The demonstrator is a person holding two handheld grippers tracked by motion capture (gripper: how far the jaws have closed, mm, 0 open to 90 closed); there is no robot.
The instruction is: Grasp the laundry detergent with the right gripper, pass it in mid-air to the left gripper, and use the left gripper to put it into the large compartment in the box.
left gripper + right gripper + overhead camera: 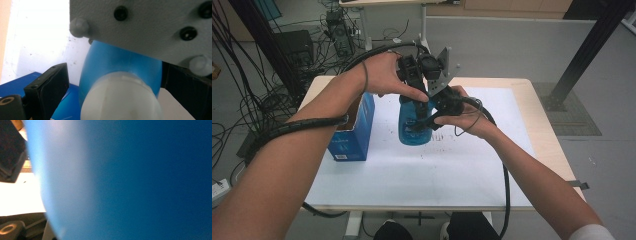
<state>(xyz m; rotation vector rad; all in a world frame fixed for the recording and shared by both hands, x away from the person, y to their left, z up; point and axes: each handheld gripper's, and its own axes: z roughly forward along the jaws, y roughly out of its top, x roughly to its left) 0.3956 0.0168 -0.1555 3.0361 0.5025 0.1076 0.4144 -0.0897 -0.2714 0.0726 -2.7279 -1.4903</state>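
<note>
- White sheeting covers the table (pixel 462 170), with cables on the grey floor in the upper left of the high view and a dark post at upper right.
- At the centre of that view a blue bottle (pixel 414 127) stands upright on the sheet, its long axis vertical and its pale cap (pixel 122 100) on top.
- Just left of it, near but seemingly not touching, sits a blue box (pixel 354 132), close to the table's left edge.
- Right gripper (pixel 432 117) comes in from the right and looks clamped on the bottle's body; its own view is pressed up against the blue wall, so the pads cannot be made out there.
- Left gripper (pixel 414 75) hangs directly over the neck, pointing down; in its view the jaws stand spread to either side of the cap, with a gap on the left and nothing gripped.
- The grey plate (pixel 150 27) of the other gripper crowds the top of that view.
- Likely next: the left jaws close on the cap, straight below them, while the right holds the body.
- Open sheet lies in the lower half and to the right; the box limits room to the left.
</note>
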